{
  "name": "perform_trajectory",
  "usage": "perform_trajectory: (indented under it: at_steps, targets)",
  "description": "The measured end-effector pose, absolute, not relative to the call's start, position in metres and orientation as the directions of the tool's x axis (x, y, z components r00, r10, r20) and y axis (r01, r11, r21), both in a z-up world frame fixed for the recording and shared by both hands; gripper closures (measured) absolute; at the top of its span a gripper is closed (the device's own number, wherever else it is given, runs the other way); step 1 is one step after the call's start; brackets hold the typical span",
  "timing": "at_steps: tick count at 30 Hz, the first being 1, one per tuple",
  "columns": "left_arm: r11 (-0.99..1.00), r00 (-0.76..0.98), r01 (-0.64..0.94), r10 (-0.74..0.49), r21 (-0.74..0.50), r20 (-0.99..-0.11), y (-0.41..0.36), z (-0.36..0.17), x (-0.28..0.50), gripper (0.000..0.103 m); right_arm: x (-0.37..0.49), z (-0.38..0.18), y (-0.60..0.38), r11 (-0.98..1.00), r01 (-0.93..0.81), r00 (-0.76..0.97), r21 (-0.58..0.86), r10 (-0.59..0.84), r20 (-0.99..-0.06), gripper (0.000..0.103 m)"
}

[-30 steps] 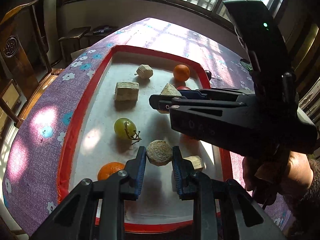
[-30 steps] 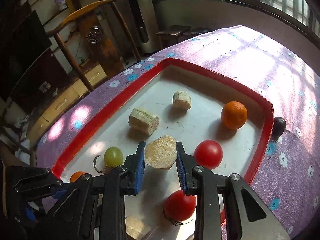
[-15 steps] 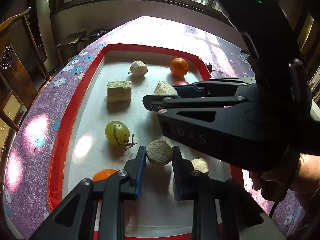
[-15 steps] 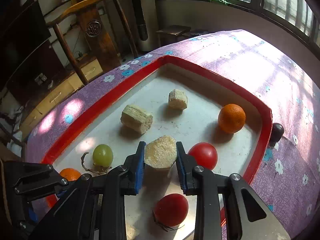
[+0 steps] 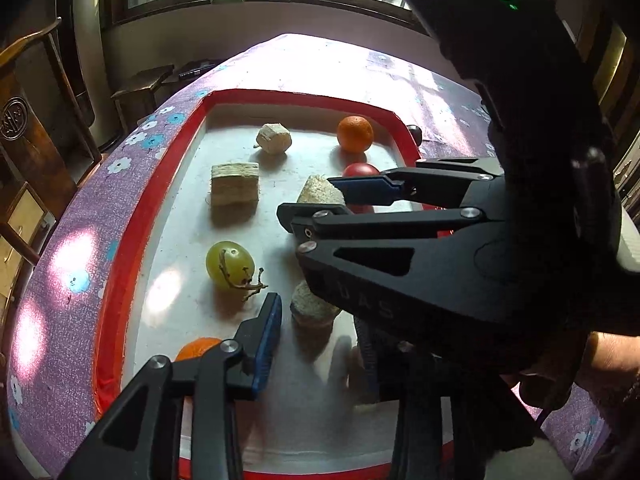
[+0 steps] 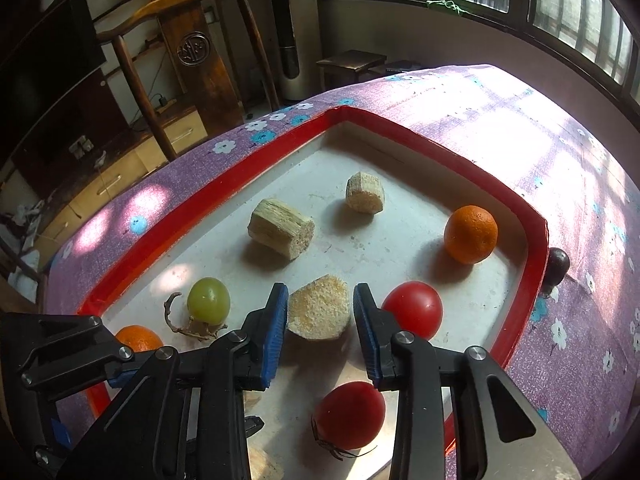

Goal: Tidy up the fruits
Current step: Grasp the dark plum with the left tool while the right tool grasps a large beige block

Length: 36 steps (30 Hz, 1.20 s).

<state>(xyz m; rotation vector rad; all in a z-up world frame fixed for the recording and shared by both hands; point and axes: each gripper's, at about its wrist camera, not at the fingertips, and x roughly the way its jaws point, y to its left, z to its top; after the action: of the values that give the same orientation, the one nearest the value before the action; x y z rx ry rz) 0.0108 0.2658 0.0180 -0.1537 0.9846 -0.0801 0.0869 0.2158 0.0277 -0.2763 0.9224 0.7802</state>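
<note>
**Fruit and cane pieces lying in a red-rimmed tray**

Fruit is sitting inside the red-rimmed tray (image 6: 538,236) on the purple flowered worktop (image 6: 560,152). An orange (image 6: 471,234) is resting near the tray's far right corner, with two red tomatoes (image 6: 413,310) (image 6: 349,415) lining up along the right rim behind it. A green grape (image 6: 209,300) with a dry stem is lying toward the left rim, and a second orange (image 6: 138,338) is sitting near the tray's near left corner. Pale cane chunks are lying further in, toward the far rim: a long one (image 6: 281,228) and a short one (image 6: 365,198).

The right gripper (image 6: 320,330) is hovering low over the tray, its fingers (image 6: 276,332) spreading either side of a wedge-shaped chunk (image 6: 320,312) without clearly pressing it. The left gripper (image 5: 316,344) is reaching in beside it, fingers (image 5: 267,344) standing apart around a round chunk (image 5: 312,312).
</note>
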Motion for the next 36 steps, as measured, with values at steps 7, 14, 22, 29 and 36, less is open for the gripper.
perform_trajectory:
  at_steps: [7,14,22,29,36]
  targets:
    - [0.98,0.537,-0.034,-0.146,-0.195,-0.831,0.271,0.02,0.005,0.061,0.082,0.032,0.199,0.717,-0.679,0.348,0.155,0.501,-0.792,0.07]
    - [0.978,0.556,-0.071,-0.124,-0.196,-0.822,0.273,0.033,-0.004,0.061,0.073,0.045,0.16,0.738,-0.623,0.339,0.26,0.554,-0.76,0.068]
    - [0.981,0.58,-0.023,-0.144,-0.192,-0.802,0.245,0.054,0.009,0.059,0.08,0.06,0.061,0.837,-0.446,0.469,0.318,0.521,-0.713,0.066]
    - [0.983,0.598,0.049,-0.171,-0.178,-0.783,0.201,0.073,0.043,0.05,0.116,0.058,-0.075,0.952,-0.15,0.621,0.268,0.302,-0.723,0.054]
    - [0.982,0.604,0.092,-0.185,-0.163,-0.775,0.152,0.081,0.083,0.05,0.15,0.033,-0.141,0.962,-0.037,0.621,0.271,0.235,-0.748,0.048]
